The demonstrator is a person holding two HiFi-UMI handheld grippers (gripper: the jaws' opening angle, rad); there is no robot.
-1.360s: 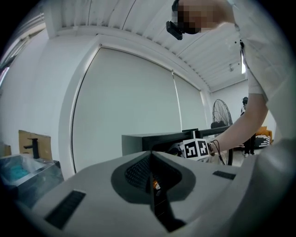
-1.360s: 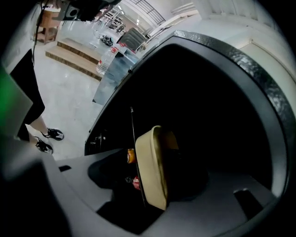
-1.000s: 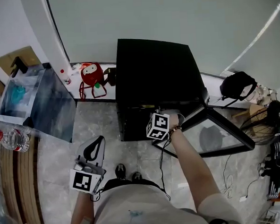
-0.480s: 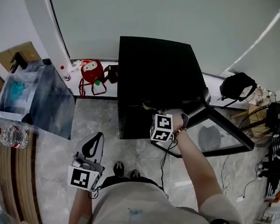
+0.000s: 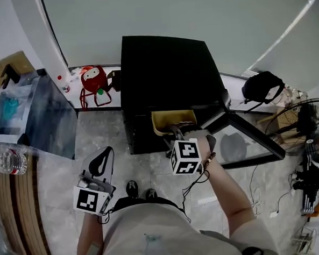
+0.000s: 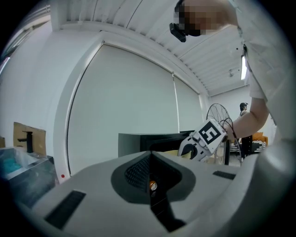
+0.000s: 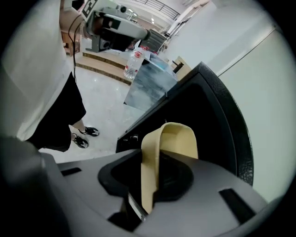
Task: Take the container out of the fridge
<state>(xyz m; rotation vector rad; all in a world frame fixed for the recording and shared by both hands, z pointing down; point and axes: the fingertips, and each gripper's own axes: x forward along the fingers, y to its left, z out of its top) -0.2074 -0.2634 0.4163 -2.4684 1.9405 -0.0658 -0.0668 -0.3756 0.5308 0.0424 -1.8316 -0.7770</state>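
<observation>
Right gripper (image 7: 147,187) is clamped on the near wall of the tan container (image 7: 170,139), which sits mid-frame in the head view, poking out the front of the black fridge (image 5: 167,70) with its door (image 5: 246,143) swung open to the right. Left gripper (image 5: 101,164) hangs lower left, jaws pressed together on nothing.
</observation>
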